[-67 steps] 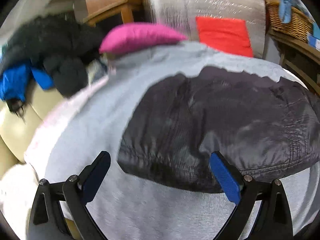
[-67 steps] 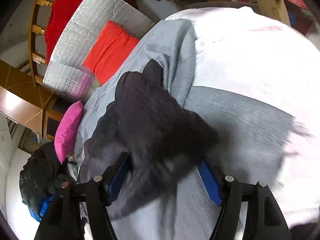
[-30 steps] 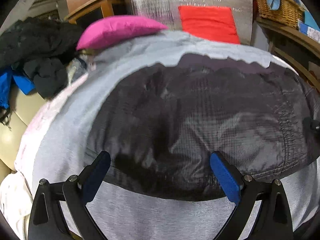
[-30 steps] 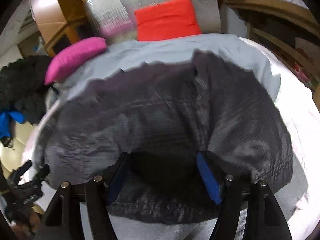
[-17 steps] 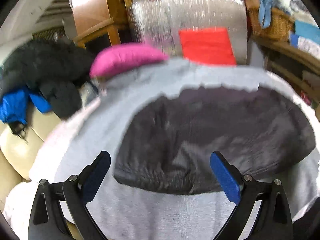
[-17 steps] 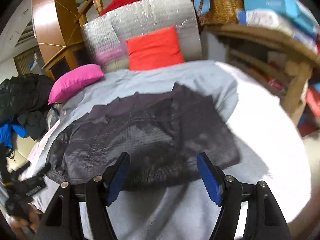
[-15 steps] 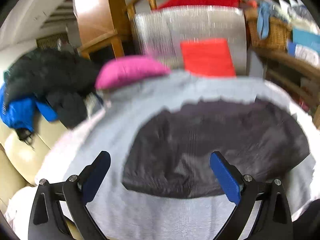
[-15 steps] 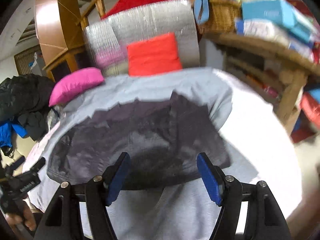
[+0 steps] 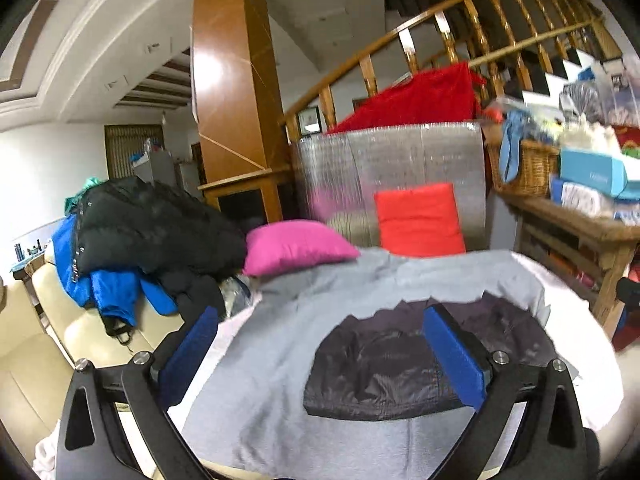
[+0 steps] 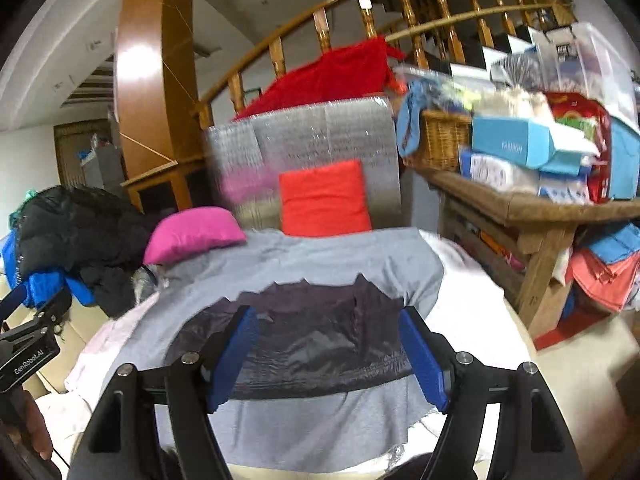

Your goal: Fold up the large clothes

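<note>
A dark quilted garment (image 9: 384,368) lies folded flat on a grey sheet (image 9: 280,344) that covers the bed. It also shows in the right wrist view (image 10: 320,340), on the same grey sheet (image 10: 320,260). My left gripper (image 9: 320,354) is open and empty, held back and above the near edge of the bed. My right gripper (image 10: 326,354) is open and empty, also held back above the near edge. The left gripper's body (image 10: 28,344) shows at the left edge of the right wrist view.
A pink pillow (image 9: 296,246) and a red cushion (image 9: 420,216) lie at the bed's far end, before a silver foil panel (image 9: 392,164). Black and blue coats (image 9: 132,240) are piled on a cream sofa at the left. A cluttered wooden shelf (image 10: 536,208) stands right.
Both grippers have pulled back and up from the dark garment, which now lies smaller and farther off. Both stay open.
</note>
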Demonstrator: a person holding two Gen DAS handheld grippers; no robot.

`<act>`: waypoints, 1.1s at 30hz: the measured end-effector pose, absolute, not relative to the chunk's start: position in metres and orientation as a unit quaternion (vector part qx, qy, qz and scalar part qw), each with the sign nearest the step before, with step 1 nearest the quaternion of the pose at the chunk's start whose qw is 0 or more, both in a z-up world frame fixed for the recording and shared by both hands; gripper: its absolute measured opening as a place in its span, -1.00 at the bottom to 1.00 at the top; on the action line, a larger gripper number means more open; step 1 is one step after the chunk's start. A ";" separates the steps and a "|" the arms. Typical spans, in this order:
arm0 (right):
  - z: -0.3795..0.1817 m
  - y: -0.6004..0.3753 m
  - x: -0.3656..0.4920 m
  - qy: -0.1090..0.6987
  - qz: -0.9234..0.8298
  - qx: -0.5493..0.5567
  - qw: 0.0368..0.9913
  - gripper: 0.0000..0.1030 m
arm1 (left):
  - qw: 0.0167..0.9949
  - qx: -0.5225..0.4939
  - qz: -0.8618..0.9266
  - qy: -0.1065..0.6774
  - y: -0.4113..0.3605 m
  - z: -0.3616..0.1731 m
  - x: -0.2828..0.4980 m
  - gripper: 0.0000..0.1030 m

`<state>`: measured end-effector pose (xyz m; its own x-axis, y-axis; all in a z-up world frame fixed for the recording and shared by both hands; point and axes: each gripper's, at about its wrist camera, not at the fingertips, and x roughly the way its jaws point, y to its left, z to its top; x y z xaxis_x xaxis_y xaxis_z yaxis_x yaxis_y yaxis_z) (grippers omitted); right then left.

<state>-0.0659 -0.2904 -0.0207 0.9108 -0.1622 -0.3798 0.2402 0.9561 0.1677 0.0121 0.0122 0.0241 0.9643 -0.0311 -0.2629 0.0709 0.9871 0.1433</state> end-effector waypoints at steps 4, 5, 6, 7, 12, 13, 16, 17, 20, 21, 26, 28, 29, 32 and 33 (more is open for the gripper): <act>0.002 -0.278 -0.091 0.168 -0.089 0.108 0.976 0.49 | 0.990 0.066 -0.029 0.121 0.025 0.046 -0.006 1.00; 0.009 -0.274 -0.096 0.164 -0.087 0.109 0.977 0.49 | 0.991 0.064 -0.027 0.117 0.028 0.050 -0.011 1.00; 0.013 -0.271 -0.100 0.162 -0.085 0.107 0.977 0.49 | 0.991 0.064 -0.025 0.113 0.030 0.053 -0.014 1.00; 0.016 -0.267 -0.103 0.160 -0.083 0.105 0.978 0.49 | 0.992 0.063 -0.023 0.110 0.031 0.055 -0.018 1.00; 0.025 -0.254 -0.115 0.153 -0.077 0.099 0.980 0.49 | 0.993 0.050 -0.023 0.106 0.042 0.060 -0.028 1.00; 0.025 -0.254 -0.116 0.153 -0.076 0.099 0.980 0.49 | 0.993 0.050 -0.023 0.106 0.043 0.060 -0.029 1.00; 0.026 -0.253 -0.119 0.150 -0.074 0.098 0.981 0.49 | 0.993 0.052 -0.025 0.103 0.044 0.060 -0.032 1.00; 0.027 -0.252 -0.120 0.147 -0.074 0.099 0.981 0.49 | 0.993 0.053 -0.026 0.103 0.043 0.060 -0.033 1.00; 0.030 -0.249 -0.124 0.145 -0.080 0.091 0.982 0.49 | 0.993 0.054 -0.029 0.100 0.045 0.061 -0.037 1.00; 0.031 -0.248 -0.124 0.147 -0.081 0.087 0.982 0.49 | 0.993 0.054 -0.030 0.099 0.044 0.060 -0.037 1.00; 0.029 -0.245 -0.123 0.156 -0.093 0.074 0.981 0.49 | 0.993 0.052 -0.031 0.097 0.046 0.062 -0.041 1.00; 0.028 -0.244 -0.122 0.159 -0.096 0.073 0.980 0.49 | 0.994 0.051 -0.030 0.096 0.047 0.062 -0.041 1.00; 0.027 -0.244 -0.122 0.159 -0.096 0.072 0.980 0.49 | 0.994 0.050 -0.029 0.095 0.048 0.061 -0.042 1.00; 0.027 -0.243 -0.122 0.160 -0.097 0.068 0.980 0.49 | 0.994 0.051 -0.029 0.095 0.047 0.061 -0.041 1.00; 0.027 -0.242 -0.121 0.160 -0.099 0.066 0.980 0.49 | 0.994 0.050 -0.028 0.095 0.047 0.061 -0.041 1.00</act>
<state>-0.1214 -0.2421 0.0272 0.9295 -0.1723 -0.3260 0.2144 0.9719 0.0976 -0.0411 0.0470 0.0609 0.9803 -0.0459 -0.1921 0.0650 0.9934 0.0948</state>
